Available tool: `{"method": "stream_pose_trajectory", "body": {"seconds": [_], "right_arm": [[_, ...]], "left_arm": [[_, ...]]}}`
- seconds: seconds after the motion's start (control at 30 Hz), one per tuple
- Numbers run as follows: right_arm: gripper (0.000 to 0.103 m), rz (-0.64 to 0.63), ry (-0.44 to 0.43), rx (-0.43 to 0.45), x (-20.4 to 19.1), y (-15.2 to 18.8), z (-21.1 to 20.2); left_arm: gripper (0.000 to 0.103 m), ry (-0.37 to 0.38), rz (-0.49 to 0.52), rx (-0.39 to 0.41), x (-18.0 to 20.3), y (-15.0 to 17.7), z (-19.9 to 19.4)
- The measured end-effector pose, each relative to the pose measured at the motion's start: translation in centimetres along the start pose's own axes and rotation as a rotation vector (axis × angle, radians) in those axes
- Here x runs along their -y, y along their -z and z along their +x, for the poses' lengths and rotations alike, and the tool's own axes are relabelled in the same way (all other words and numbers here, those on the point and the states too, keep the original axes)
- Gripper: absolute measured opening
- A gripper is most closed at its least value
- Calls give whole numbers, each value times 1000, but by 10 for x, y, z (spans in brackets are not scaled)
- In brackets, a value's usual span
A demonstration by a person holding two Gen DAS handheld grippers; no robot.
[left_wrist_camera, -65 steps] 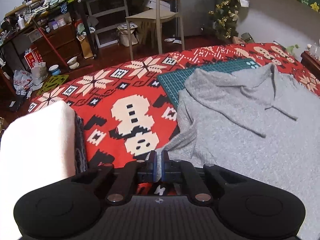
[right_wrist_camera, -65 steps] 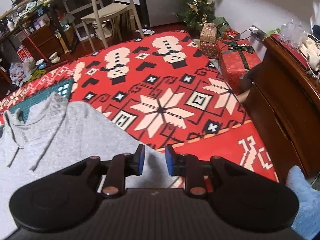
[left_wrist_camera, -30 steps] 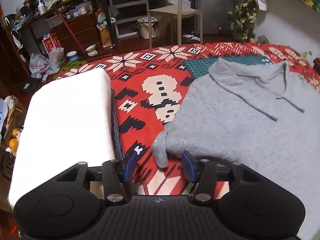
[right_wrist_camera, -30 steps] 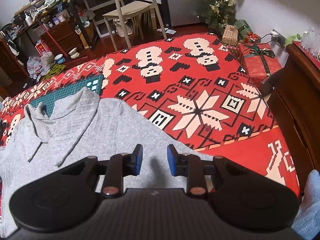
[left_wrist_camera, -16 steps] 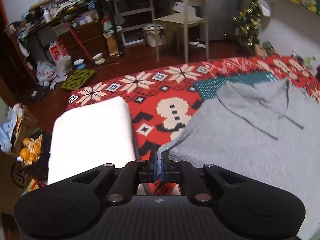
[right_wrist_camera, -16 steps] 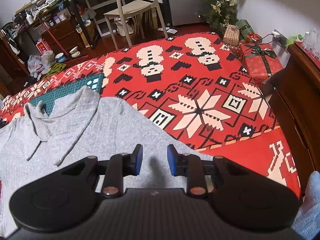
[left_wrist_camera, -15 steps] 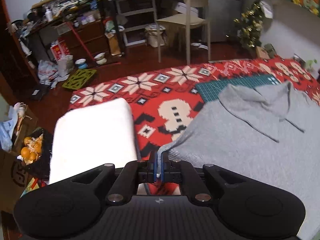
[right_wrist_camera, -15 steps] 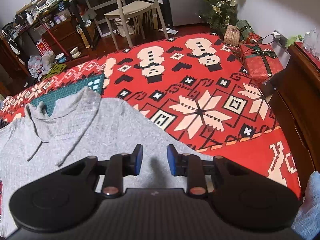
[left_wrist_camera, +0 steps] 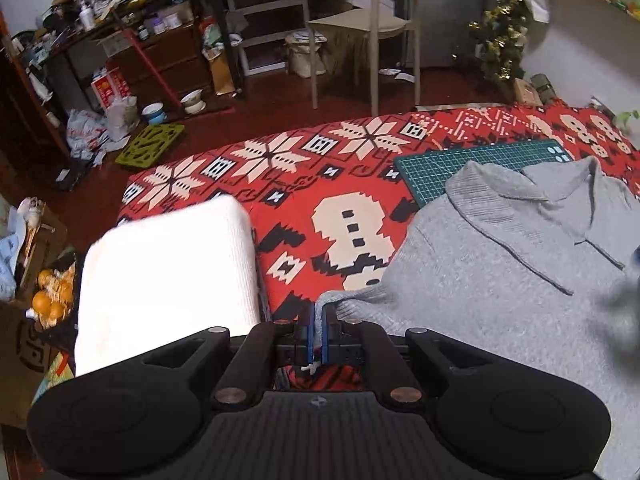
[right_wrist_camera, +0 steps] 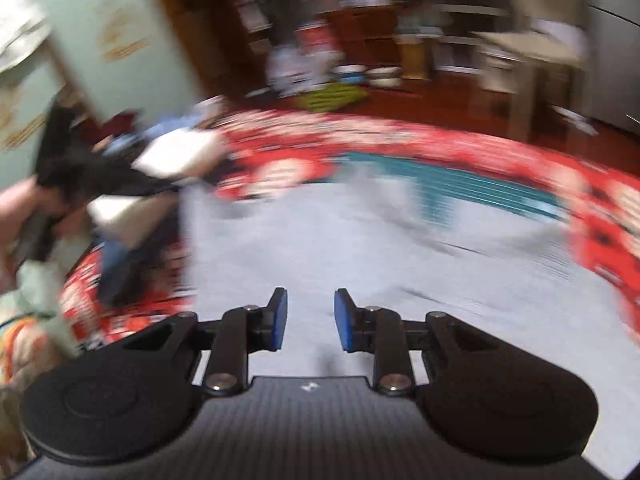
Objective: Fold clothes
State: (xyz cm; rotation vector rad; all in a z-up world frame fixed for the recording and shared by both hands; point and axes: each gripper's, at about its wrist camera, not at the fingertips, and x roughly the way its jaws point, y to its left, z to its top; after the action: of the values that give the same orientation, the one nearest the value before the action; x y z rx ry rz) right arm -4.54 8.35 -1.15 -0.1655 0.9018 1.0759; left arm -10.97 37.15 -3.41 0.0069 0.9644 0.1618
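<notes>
Grey, soft and floppy, the sweater (left_wrist_camera: 500,280) lay spread on the red blanket (left_wrist_camera: 304,184), left tongs (left_wrist_camera: 318,332) pinching its cuff, right tongs (right_wrist_camera: 308,320) parted, empty above it.

We see a soft ribbed-knit grey sweater (left_wrist_camera: 500,280), a woven red blanket (left_wrist_camera: 340,200), and matt black plastic on the left gripper (left_wrist_camera: 318,334).

I count one grey knit sweater (left_wrist_camera: 500,280), one folded white towel stack (left_wrist_camera: 168,272), one green cutting mat (left_wrist_camera: 472,164), one beige chair (left_wrist_camera: 376,28).
</notes>
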Motion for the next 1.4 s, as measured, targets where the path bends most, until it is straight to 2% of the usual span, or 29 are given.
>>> {"method": "stream_pose_trajectory", "body": {"seconds": [0.1,0.2,0.4,0.53,0.7,0.83,0.9,0.97,1.07,1.27,1.4], "right_arm": [[28,-100,-76,-30,-46,-9,43],[20,-174,-110,-59,-82,-10,79],[19,-292,-95,-88,-121,-9,121],[20,-319,-45,-115,-125,-9,145],[19,-361,2,-100,-123,-6,155],[6,-428,36,-92,-126,-2,156],[5,-387,3,-93,-123,-1,152],[5,-273,-104,-98,-116,-3,145],[5,-217,-203,-105,-119,-1,135],[5,-177,-208,-124,-116,4,145],[5,-174,-216,-135,-118,10,149]], "left_arm": [[4,25,5,-1,-3,-3,4],[4,53,-1,-9,-8,-4,10],[4,108,-56,-41,-18,-5,18],[4,127,-76,-46,-23,-6,20],[4,127,-89,-55,-27,-5,21],[4,119,-87,-60,-27,-5,21],[4,114,-85,-62,-26,-5,21],[4,90,-73,-70,-25,-6,21],[4,51,-53,-82,-23,-8,22],[4,11,-11,-128,-13,-5,41],[4,-29,5,-158,-5,-5,37]]}}
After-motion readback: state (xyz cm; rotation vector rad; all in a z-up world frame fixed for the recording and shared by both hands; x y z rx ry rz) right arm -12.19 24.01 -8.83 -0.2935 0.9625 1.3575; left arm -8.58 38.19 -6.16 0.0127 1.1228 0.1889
